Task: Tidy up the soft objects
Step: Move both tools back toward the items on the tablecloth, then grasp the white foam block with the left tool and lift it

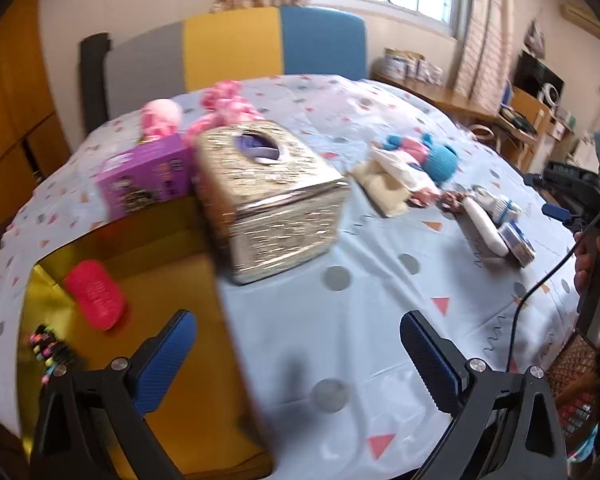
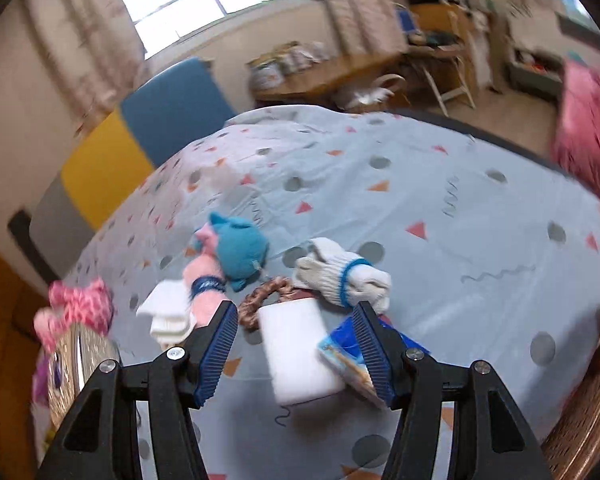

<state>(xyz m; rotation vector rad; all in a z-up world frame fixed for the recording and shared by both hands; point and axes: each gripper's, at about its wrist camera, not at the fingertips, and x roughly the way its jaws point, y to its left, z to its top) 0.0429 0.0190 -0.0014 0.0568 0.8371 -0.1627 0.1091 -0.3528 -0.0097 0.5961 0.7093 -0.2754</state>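
Blue-padded left tongs (image 1: 298, 360) stand wide and empty above the patterned bench (image 1: 340, 320), with a yellow box (image 1: 172, 280) holding a red yarn roll (image 1: 95, 295) at their left, a gold tissue box (image 1: 272, 200) ahead and the soft pile (image 1: 412, 168) farther right. From the right wrist, the right tongs (image 2: 296, 354) stand half open with nothing gripped, over a white block (image 2: 300, 352) beside a blue packet (image 2: 346, 354); just beyond lie white gloves (image 2: 340, 276), a teal plush (image 2: 240, 246), a pink sock (image 2: 204, 280) and a braided ring (image 2: 260, 300).
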